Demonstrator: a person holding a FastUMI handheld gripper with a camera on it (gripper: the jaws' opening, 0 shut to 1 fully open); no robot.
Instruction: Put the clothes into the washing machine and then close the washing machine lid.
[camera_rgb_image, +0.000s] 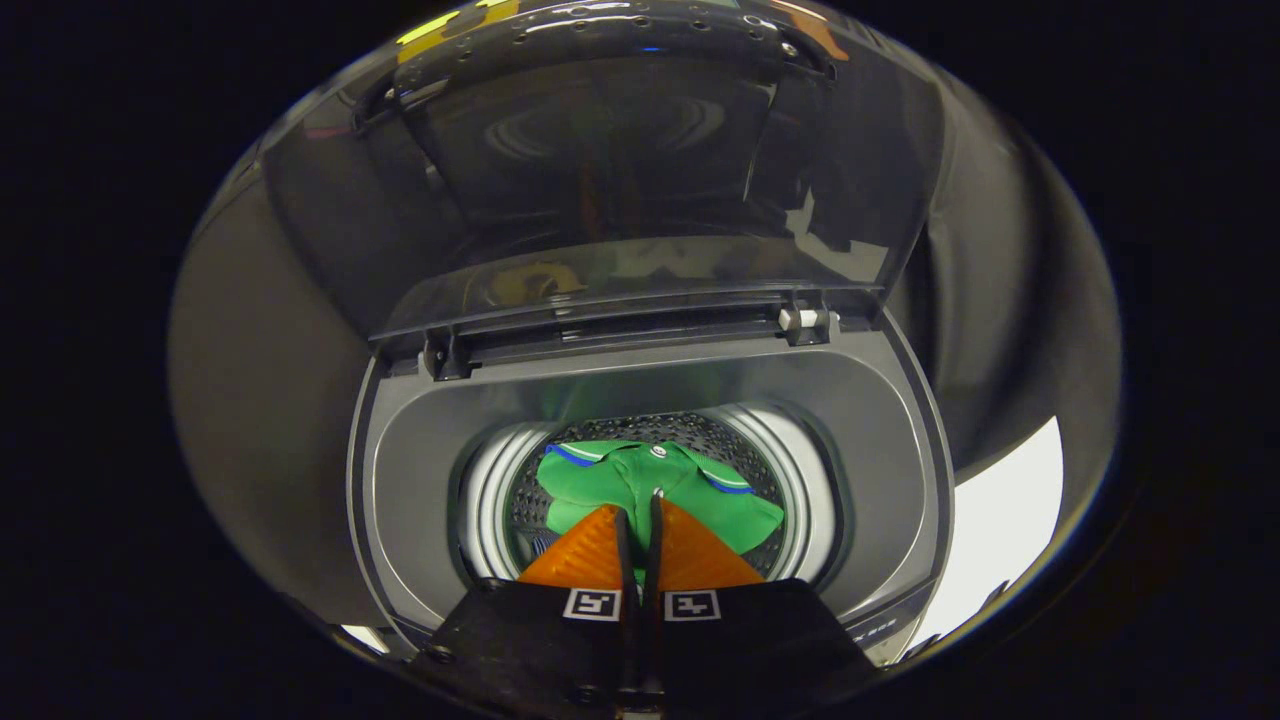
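Observation:
A green polo shirt (700, 492) with blue and white collar trim hangs into the perforated steel drum (488, 500) of a grey top-loading washing machine (400, 480). My gripper (640, 505) is over the drum mouth. Its orange fingers (590, 555) are pressed together, pinching the shirt's cloth at their tips. The rest of the shirt spreads out just beyond the fingers, inside the drum. The dark see-through lid (620, 180) stands raised on its hinges (805, 322) behind the opening. The shirt hides the bottom of the drum.
The washer's grey top deck (880, 450) rings the drum mouth. Black cloth walls close in on both sides. A patch of pale floor (1000, 510) shows to the right of the machine.

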